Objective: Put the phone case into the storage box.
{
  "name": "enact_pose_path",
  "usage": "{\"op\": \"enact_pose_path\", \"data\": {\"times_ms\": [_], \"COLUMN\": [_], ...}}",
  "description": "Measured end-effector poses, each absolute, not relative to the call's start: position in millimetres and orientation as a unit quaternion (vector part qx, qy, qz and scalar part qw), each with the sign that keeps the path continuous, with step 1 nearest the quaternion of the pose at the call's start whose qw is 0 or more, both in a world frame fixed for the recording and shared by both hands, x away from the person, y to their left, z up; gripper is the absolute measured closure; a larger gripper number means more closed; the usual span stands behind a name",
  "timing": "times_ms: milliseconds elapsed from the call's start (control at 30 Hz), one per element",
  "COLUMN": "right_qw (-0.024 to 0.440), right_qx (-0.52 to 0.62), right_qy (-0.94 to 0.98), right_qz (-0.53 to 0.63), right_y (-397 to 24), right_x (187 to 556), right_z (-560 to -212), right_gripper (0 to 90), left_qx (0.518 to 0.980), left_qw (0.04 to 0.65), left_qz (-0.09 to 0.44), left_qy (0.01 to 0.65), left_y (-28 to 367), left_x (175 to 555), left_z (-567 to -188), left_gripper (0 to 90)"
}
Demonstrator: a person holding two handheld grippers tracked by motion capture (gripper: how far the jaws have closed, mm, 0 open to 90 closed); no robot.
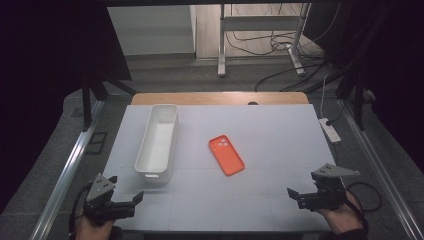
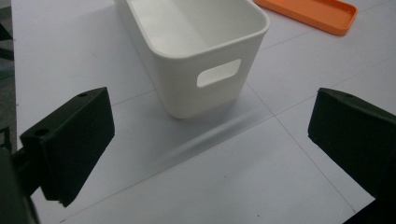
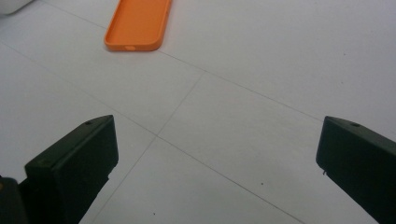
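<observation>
High view: left gripper (image 1: 131, 201) near-left, right gripper (image 1: 297, 195) near-right, both low at the near table (image 1: 280, 130) edge, angled inward. Orange phone case (image 1: 226, 155) lies mid-table, white bin (image 1: 158, 142) to its left. Grey floor, cables beyond. Left gripper view: fingers (image 2: 70, 140) wide apart, bin just ahead. Right gripper view: fingers (image 3: 74, 163) wide apart, case far-left.

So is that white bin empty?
Empty: the bin shows only bare white floor and walls inside; the orange case lies apart on the table.

A lab-like recording space: dark curtains (image 1: 45, 60), loose floor cables (image 1: 280, 42), white-topped table (image 1: 280, 130).
</observation>
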State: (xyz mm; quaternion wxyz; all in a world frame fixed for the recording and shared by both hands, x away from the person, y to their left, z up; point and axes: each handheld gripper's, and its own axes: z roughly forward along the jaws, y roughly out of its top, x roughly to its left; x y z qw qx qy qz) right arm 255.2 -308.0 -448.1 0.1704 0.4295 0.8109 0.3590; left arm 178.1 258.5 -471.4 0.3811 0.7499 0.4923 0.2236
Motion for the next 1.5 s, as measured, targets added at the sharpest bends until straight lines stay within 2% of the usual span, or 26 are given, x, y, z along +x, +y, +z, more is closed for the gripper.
{"op": "enact_pose_path", "data": {"times_ms": [467,1500], "right_qw": [0.147,0.131], "right_qx": [0.414,0.38], "right_qy": [0.821,0.846], "right_qz": [0.365,0.35], "right_y": [-292.8,-250.2], "right_x": [274.9,317.7], "right_z": [-447.9,-453.4], "right_gripper": [0.0,0.0], "left_qx": [0.761,0.767], "left_qw": [0.373,0.371], "left_qz": [0.229,0.228], "left_qy": [0.478,0.471], "left_y": [254.6,253.6], "left_x": [177.8,177.8], "left_z": [-471.2,-471.2], "left_gripper": [1.4,1.6]}}
